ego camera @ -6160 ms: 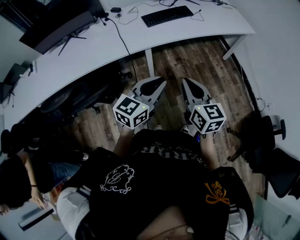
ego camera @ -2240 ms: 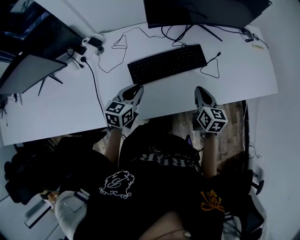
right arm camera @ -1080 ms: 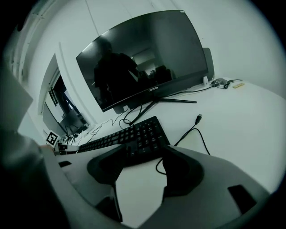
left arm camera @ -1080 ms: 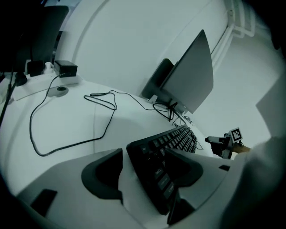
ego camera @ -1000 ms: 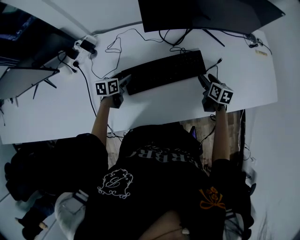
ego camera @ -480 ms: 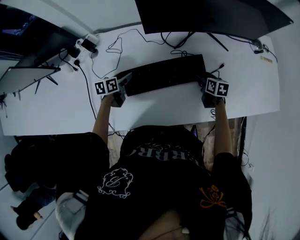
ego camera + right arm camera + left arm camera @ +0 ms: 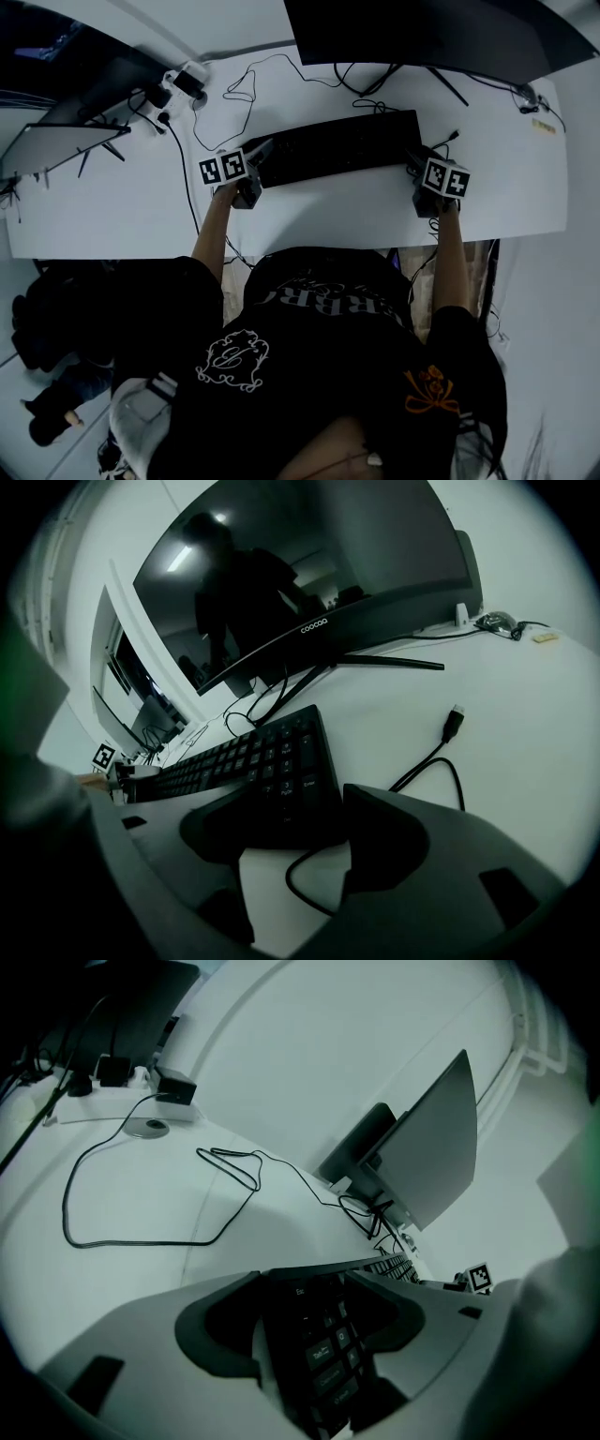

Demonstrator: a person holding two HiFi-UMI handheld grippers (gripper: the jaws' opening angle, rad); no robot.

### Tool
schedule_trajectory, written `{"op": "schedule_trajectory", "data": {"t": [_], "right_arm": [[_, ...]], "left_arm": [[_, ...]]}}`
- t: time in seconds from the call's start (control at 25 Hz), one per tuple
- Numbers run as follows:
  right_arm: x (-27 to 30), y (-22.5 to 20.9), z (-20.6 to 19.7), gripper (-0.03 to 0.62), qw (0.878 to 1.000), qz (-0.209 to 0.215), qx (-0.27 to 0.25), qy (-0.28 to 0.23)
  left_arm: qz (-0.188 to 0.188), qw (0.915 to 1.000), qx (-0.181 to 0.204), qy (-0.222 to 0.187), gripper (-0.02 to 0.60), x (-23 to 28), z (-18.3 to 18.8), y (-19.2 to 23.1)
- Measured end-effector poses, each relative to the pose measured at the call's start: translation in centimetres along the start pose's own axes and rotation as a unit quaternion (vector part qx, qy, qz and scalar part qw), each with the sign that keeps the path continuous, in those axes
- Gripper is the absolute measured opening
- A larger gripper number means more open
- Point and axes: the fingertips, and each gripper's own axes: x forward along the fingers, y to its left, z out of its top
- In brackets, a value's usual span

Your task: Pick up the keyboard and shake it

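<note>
Straddling both ends of the keyboard (image 7: 337, 148), centre frame, with left hand-held gripper (image 7: 261, 155) and right hand-held gripper (image 7: 414, 159), wide-open though just closing, not yet clamping, lifting or shaking.

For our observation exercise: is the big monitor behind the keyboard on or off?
Off, it seems: the monitor has a dark screen, showing only reflections.

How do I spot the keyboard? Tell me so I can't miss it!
Find the big white desk. In front of the wide dark monitor lies the keyboard. It's the only long black bar covered in keys, unlike the thin cables nearby.
</note>
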Motion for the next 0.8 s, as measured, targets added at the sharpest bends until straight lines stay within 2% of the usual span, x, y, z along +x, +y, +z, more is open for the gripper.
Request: {"op": "schedule_trajectory", "data": {"t": [0.12,0.32,0.56,0.8], "right_arm": [[-0.3,0.3,-0.3,0.287,1.0,-0.01,-0.01,0.009],[-1.5,0.8,-1.0,0.285,1.0,-0.011,0.006,-0.005],[-4.5,0.8,-0.7,0.285,0.998,-0.023,0.032,-0.054],[-8.0,0.6,0.5,0.284,0.992,-0.025,0.044,-0.118]], "left_arm": [[0.004,0.9999,0.01,0.006,0.281,-0.3,-0.2,-0.2],[-0.003,0.9993,0.037,-0.005,0.281,-1.3,1.0,-1.1],[-0.023,0.9959,0.082,-0.033,0.279,-2.2,3.8,-4.4],[-0.05,0.9849,0.145,-0.081,0.272,-3.6,7.3,-9.1]]}}
